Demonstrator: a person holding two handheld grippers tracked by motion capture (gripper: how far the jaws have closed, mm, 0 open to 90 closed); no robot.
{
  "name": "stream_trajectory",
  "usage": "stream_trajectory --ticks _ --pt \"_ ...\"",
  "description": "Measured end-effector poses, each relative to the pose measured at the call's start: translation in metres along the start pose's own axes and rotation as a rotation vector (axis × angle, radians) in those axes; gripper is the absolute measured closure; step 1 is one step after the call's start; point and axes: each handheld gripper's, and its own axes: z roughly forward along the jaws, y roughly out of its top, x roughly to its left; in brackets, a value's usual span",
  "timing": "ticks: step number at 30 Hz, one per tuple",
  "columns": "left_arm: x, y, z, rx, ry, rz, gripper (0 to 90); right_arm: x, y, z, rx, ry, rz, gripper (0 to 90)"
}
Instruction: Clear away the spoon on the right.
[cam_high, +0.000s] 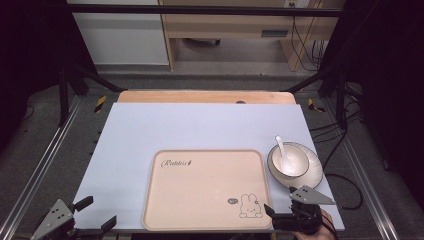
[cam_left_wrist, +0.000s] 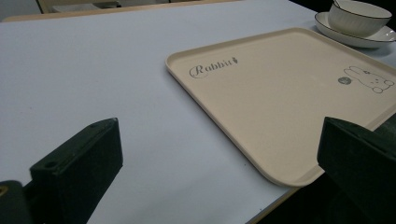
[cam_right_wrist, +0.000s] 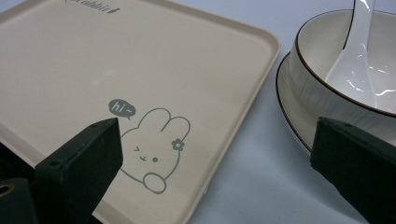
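A beige tray (cam_high: 200, 195) with a rabbit drawing lies on the table near the front edge, with nothing on it. To its right a white bowl (cam_high: 295, 167) stands on a white plate (cam_high: 312, 177), and a white spoon (cam_high: 280, 149) rests in the bowl. My left gripper (cam_high: 99, 212) is open over the table's front left corner, left of the tray (cam_left_wrist: 280, 93). My right gripper (cam_high: 281, 200) is open over the tray's front right corner, just short of the bowl (cam_right_wrist: 322, 56) and spoon (cam_right_wrist: 355, 60). Both left gripper (cam_left_wrist: 219, 154) and right gripper (cam_right_wrist: 217, 149) hold nothing.
A pale blue mat (cam_high: 175, 130) covers the wooden table. Black frame posts (cam_high: 64, 95) stand at both far corners, and cables (cam_high: 345, 180) trail on the floor to the right. The plate (cam_right_wrist: 287, 93) sits close to the tray's right rim.
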Motion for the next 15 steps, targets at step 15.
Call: stream_trajectory --ticks 15 --pt "-0.0005 0.0001 0.0000 0.000 -0.002 0.006 0.0 -0.0059 0.0026 0.0020 0.003 0.004 0.016 3.8"
